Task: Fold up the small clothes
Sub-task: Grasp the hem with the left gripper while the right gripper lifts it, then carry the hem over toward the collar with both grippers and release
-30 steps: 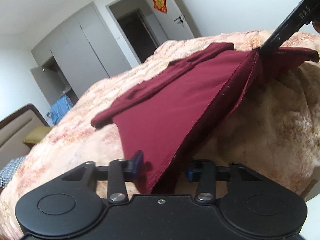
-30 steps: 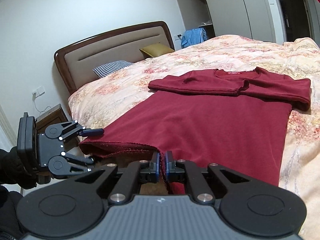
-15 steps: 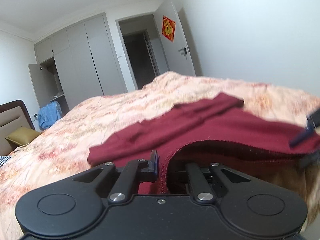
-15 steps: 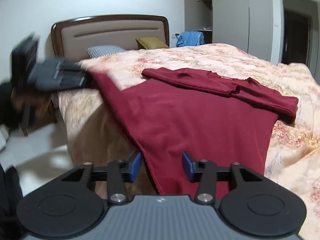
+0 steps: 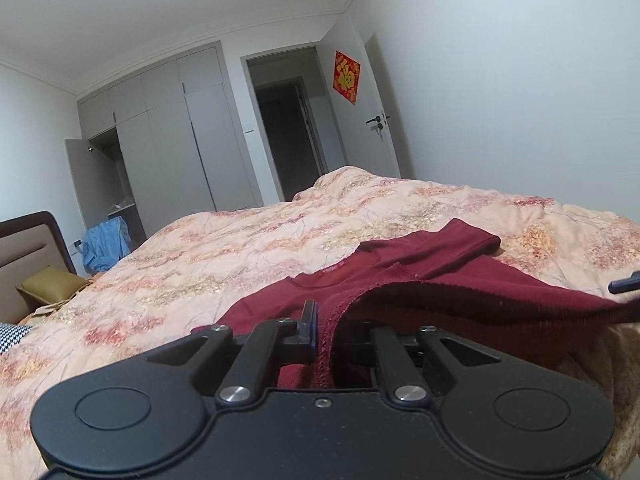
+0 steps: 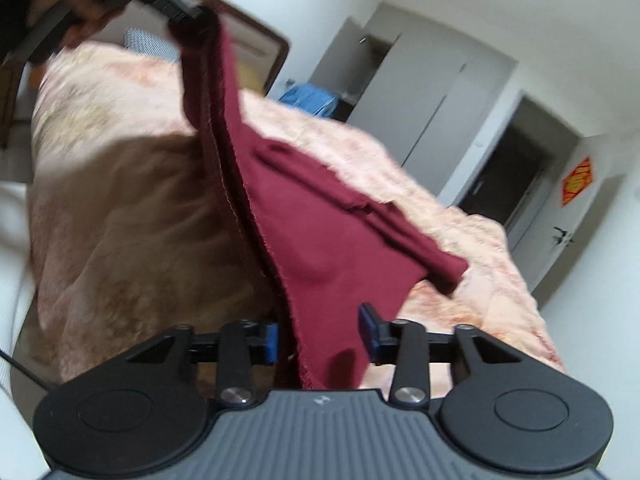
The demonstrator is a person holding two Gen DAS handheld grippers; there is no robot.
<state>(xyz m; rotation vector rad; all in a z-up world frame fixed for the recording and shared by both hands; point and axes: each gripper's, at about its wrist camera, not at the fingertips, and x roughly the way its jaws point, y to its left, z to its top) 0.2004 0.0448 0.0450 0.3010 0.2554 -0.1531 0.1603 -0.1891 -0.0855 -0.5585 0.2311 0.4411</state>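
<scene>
A dark red long-sleeved top (image 5: 420, 280) lies on the floral quilt of the bed (image 5: 248, 256), sleeves folded across its upper part. My left gripper (image 5: 326, 332) is shut on the top's hem corner and holds it raised above the bed edge. In the right wrist view the top (image 6: 320, 248) hangs stretched from the left gripper (image 6: 180, 12) at upper left down to my right gripper (image 6: 322, 340). My right gripper is open, with the other hem corner lying loose between its blue pads (image 6: 370, 332).
The bed's side drops away at the near edge (image 6: 120, 208). A headboard (image 5: 28, 248), a mustard pillow (image 5: 52, 284) and a checked pillow (image 5: 12, 334) are at the left. Blue clothing (image 5: 106, 248) hangs by the open wardrobe. A doorway (image 5: 292, 136) is behind.
My left gripper closed on the hem corner and lifted it up and toward the shirt's collar. My right gripper opened and tilted, staying at the other corner.
</scene>
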